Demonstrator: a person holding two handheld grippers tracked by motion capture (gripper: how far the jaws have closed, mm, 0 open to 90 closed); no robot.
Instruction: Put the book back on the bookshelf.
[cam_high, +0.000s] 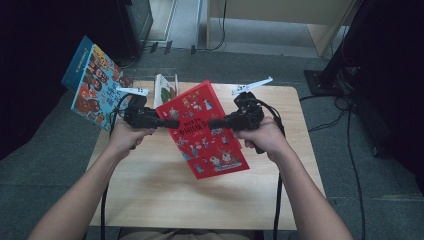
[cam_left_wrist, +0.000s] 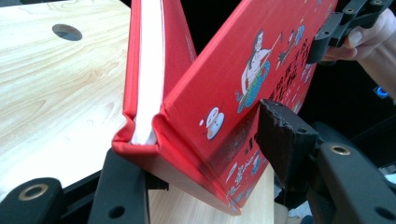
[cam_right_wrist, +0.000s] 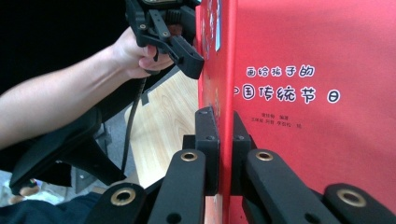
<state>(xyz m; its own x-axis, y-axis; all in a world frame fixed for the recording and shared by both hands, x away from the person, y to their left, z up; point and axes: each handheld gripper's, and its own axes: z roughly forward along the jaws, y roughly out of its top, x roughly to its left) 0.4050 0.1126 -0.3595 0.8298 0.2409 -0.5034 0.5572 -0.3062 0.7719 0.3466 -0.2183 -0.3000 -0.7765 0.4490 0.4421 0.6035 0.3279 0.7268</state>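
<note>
A red picture book (cam_high: 207, 130) hangs tilted above the wooden table (cam_high: 150, 190), carried between both grippers. My left gripper (cam_high: 169, 123) is at its left edge. In the left gripper view the book (cam_left_wrist: 224, 79) gapes in a V at the spine, and the left gripper (cam_left_wrist: 203, 144) straddles it: one pad (cam_left_wrist: 280, 130) lies against the front cover, the other jaw sits under the back cover. My right gripper (cam_high: 215, 122) is shut on the thin red cover (cam_right_wrist: 317, 56). In the right gripper view the right gripper (cam_right_wrist: 224, 123) pinches that cover's edge beside the white title lettering.
A blue picture book (cam_high: 95, 82) stands tilted off the table's far left corner. A white and green book (cam_high: 166, 90) stands upright at the table's back edge, behind the red one. The tabletop has a round hole (cam_left_wrist: 67, 31). Cables trail from both grippers over the table's near edge.
</note>
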